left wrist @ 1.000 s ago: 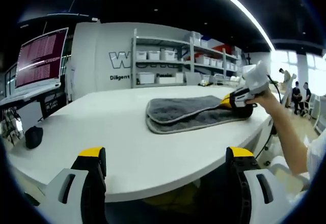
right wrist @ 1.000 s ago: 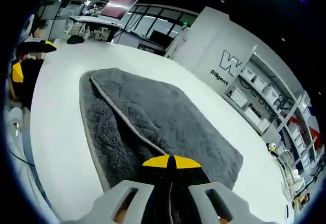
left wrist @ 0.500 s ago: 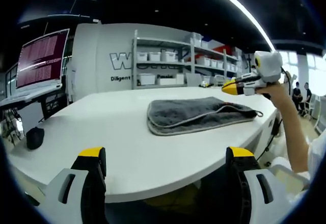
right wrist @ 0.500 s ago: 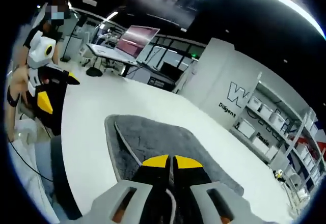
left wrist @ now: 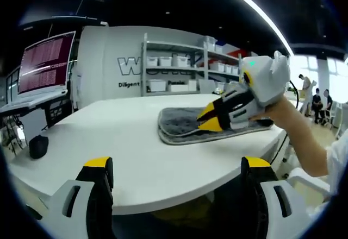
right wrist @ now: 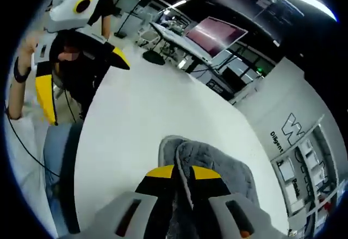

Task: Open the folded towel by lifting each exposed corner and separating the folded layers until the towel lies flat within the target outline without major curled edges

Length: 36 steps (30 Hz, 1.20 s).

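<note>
**Right gripper holds a towel layer above the table**

I take the white table (left wrist: 136, 141) as my landmark. In the left gripper view, the grey towel (left wrist: 179, 127) lies on the far right part of this table, close to its curved edge. It is still folded: I can see one layer over another along its near side.

The right gripper (left wrist: 209, 120) comes into that view from the right and is above the towel. Its yellow-tipped jaws are pressed together, and in the right gripper view a strip of the towel (right wrist: 217, 165) with its pale hem goes up between them, so I judge that they are clamped on a towel layer. The rest of the towel lies on the table beyond the jaws.

The left gripper (left wrist: 176, 176) is at the near edge of the table, well apart from the towel. Its two jaws are wide apart and hold nothing.

Beyond the table there are shelves (left wrist: 174, 65) with white boxes, and a monitor (left wrist: 46, 60) with red text is to the left.
</note>
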Available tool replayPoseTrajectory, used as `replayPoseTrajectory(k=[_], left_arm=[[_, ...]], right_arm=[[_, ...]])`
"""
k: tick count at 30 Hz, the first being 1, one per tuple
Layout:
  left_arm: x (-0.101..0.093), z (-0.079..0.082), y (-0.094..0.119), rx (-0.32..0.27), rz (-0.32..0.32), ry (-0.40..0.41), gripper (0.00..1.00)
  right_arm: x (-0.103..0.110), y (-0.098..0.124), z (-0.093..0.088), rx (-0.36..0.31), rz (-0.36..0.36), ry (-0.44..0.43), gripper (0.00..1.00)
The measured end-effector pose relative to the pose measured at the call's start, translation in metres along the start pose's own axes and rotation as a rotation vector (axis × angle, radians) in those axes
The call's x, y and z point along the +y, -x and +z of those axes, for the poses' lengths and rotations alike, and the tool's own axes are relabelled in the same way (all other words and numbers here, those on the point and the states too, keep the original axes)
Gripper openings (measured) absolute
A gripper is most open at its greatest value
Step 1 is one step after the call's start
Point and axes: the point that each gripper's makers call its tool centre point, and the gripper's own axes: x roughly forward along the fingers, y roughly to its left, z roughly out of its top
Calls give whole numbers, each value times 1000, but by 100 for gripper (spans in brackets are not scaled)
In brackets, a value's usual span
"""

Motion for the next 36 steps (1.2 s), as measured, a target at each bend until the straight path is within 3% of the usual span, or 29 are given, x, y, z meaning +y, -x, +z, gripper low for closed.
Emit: replayPoseTrajectory(k=[7, 10, 16, 21, 28, 30, 36], left_arm=[[3, -1, 1, -5, 2, 8, 95], [3, -2, 1, -4, -1, 8, 95], [3, -1, 2, -9, 2, 10, 95], [5, -1, 3, -11, 7, 14, 95], [2, -1, 2, -10, 3, 10, 95], [2, 0, 1, -11, 2, 10, 95], [-1, -2, 0, -7, -3, 9, 95]], right_arm=[[-2, -18, -16, 120, -29, 123, 7], [-1, -24, -22, 144, -25, 138, 6], [-13, -17, -22, 105, -36, 83, 2], [-44, 4, -23, 67, -130, 24, 1], [-98, 40, -70, 144, -256, -65, 1], [-115, 51, -94, 197, -292, -96, 1], [-134, 81, -157, 306, -338, -166, 0]])
